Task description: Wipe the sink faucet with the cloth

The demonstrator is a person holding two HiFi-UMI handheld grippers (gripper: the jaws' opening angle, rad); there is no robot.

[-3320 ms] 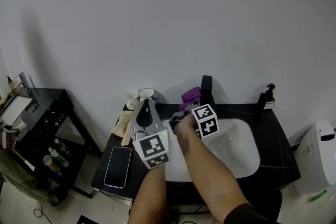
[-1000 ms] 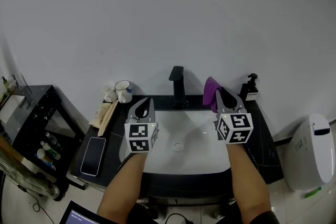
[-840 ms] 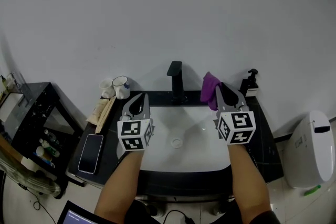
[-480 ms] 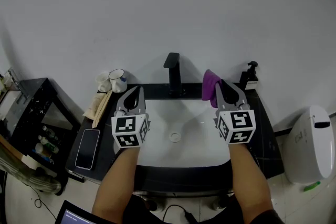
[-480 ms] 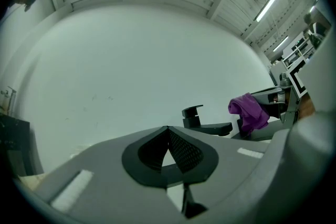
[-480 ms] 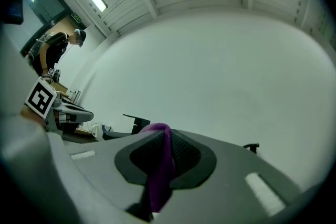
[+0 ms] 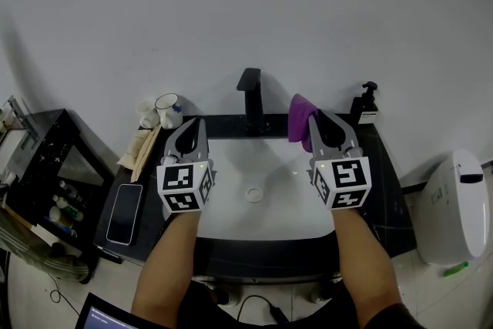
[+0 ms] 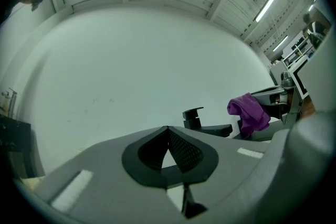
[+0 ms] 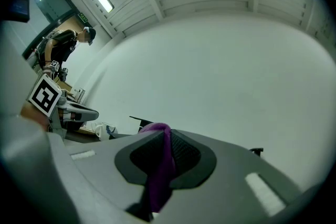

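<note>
Purple and soft, the cloth [image 7: 299, 118] hung bunched in the right claw [image 7: 318, 116], whose jaws were clenched on a fold of it; the right gripper view showed the fabric pinched between the ribbed black pads and trailing down. A few seconds before, both claws had been crowded against the faucet [image 7: 249, 92] with the cloth pressed to it. Now they had drawn back and spread to either side of the sink [image 7: 286, 221], and the cloth stood near the faucet's right, not touching it. That suggested a wiping pass was over or paused, though whether the faucet was clean could not be judged. The left claw [image 7: 198, 124] was closed with nothing between its jaws.

The faucet was matte black, a squared upright column with a flat spout. The basin was smooth glossy white with rounded corners and a small round drain, sunk into a dark polished surface [image 7: 385, 166]. At the left sat two pale mugs [image 7: 160, 109] and a flat phone [image 7: 123, 203]; a black pump bottle [image 7: 367, 102] stood at the right.
</note>
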